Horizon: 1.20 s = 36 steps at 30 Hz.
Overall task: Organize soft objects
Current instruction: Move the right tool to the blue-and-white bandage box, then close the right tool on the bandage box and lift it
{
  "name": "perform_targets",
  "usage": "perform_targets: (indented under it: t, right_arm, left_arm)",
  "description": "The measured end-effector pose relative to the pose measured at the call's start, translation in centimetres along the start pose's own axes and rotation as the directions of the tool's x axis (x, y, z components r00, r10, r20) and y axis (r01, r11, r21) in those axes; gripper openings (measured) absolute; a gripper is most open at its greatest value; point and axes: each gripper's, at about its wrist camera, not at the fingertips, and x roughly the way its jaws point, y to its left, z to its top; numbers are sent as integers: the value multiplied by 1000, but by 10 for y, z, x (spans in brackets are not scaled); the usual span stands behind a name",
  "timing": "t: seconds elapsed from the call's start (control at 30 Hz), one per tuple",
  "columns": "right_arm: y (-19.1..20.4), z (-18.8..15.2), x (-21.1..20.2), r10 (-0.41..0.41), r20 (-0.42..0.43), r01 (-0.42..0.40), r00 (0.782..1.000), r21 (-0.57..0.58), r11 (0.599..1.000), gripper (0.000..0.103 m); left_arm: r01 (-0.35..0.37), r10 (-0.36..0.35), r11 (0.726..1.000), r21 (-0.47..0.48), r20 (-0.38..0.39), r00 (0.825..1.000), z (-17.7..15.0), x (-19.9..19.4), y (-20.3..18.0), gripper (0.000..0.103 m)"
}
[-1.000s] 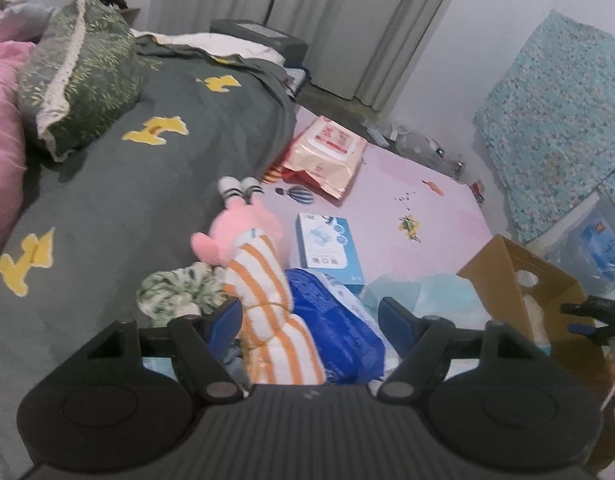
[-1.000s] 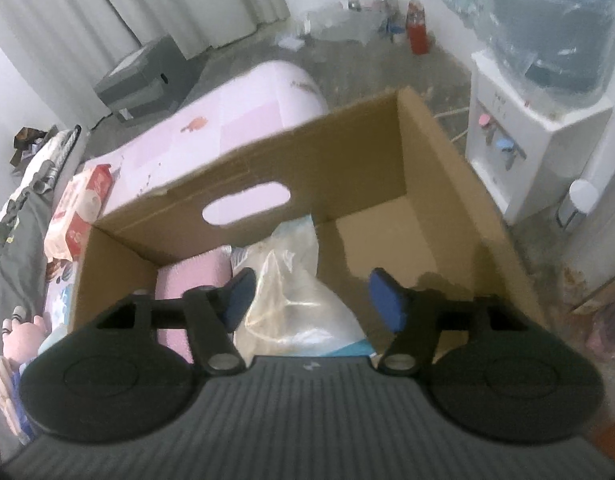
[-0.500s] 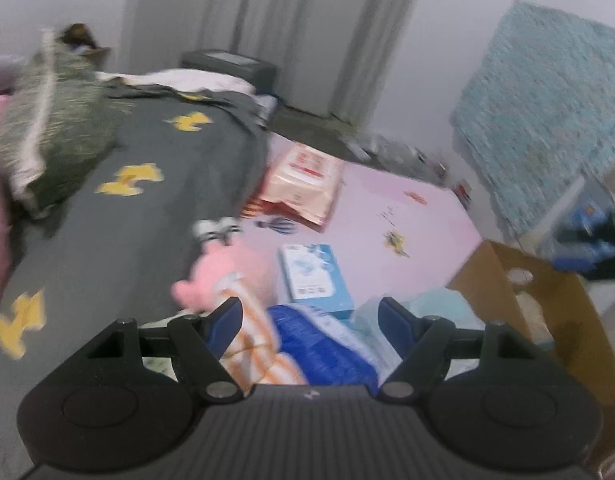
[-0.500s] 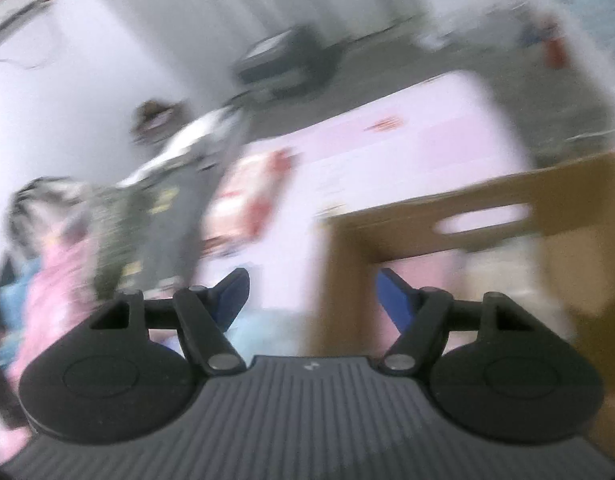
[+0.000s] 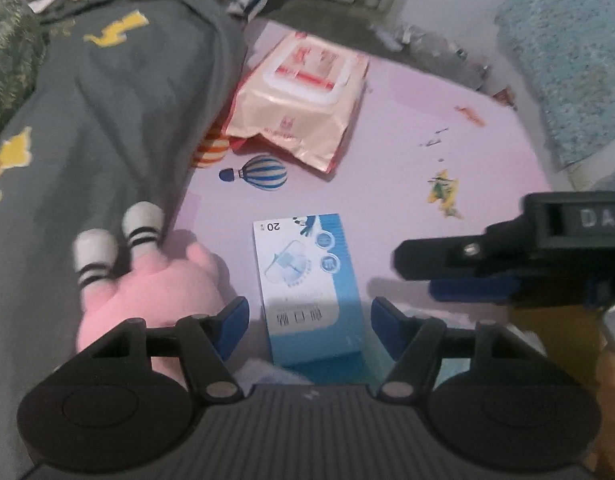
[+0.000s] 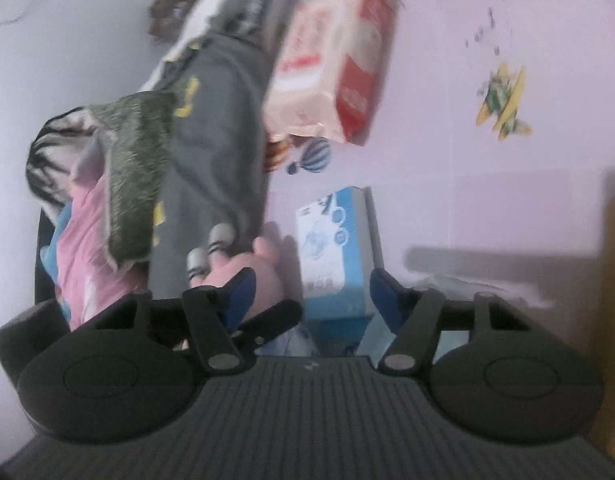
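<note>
Left gripper (image 5: 309, 326): jaws apart, nothing between them — they hang over the near end of the blue box.
Right gripper (image 6: 311, 294): jaws apart and empty; in the left wrist view it reaches in from 3 o'clock (image 5: 467, 270), above the pink sheet.
Pink plush toy (image 5: 147, 292): lying at 8 o'clock of the left gripper, its striped grey feet resting against the grey blanket; its body just beside the left gripper's left fingertip.
Blue box (image 5: 307, 276): flat on the pink sheet, just to the right of the plush.
Wipes pack (image 5: 303, 96): peach and red, at 12 o'clock, well apart from the box, one edge against the blanket.
Grey blanket (image 5: 107, 120): with yellow shapes, filling 9 to 11 o'clock.
Pink sheet (image 5: 447, 120): printed with a striped balloon and a small plane.
Cardboard box (image 5: 559, 332): a brown edge at 4 o'clock — partly hidden.
</note>
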Motion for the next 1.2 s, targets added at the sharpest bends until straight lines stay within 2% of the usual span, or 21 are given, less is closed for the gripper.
perform_targets:
  t: [0.1,0.2,0.33,0.4,0.47,0.53,0.57,0.67,0.73,0.97,1.03,1.13,1.17,1.2]
  right_arm:
    - [-9,9,25,-21,-21,22,1000,38,999,54]
    - [-16,17,41,-42,-28,43,999,50,998,53]
    - [-22,22,46,-52,-24,53,998,55,997,52]
    - [-25,25,47,-56,-20,57,998,56,997,51]
    - [-28,28,46,-60,-15,61,998,59,996,50]
    - [-31,31,46,-64,-10,64,998,60,996,49]
    - [-33,32,45,-66,-6,66,998,60,996,49]
    - [-37,34,44,-74,-7,74,997,59,996,49]
    - [-38,35,45,-77,-13,77,997,56,995,48]
    - [-38,38,51,-53,-35,55,998,58,997,48]
    - [-37,38,54,-51,-40,53,998,56,997,48]
    - [-38,39,56,-51,-40,54,998,60,997,48]
    - [-39,40,56,-52,-38,55,998,62,997,48]
    - [-40,40,55,-54,-35,56,998,65,996,49]
  left_arm:
    - [-22,21,1000,-6,-82,996,11,25,1,71]
    - [-52,55,998,42,-92,994,18,35,-7,75]
    - [6,-3,1000,17,-130,992,28,44,-14,78]
    - [17,-14,1000,20,-120,993,31,47,-21,77]
    - [75,-74,997,9,-101,992,33,47,-23,76]
    - [144,-146,989,-22,-98,984,32,45,-21,76]
    - [151,-153,988,-27,-93,984,31,44,-20,76]
    - [66,-67,998,-13,-83,994,27,43,-18,76]
    - [37,-36,999,10,-74,997,24,40,-16,76]
    - [-54,62,996,64,-126,990,32,55,-16,80]
    - [-25,35,997,71,-137,990,36,60,-22,81]
    - [115,-115,993,-12,-137,984,41,62,-21,81]
    - [151,-155,988,-37,-136,979,42,61,-20,81]
    - [159,-163,987,-40,-129,978,42,60,-20,81]
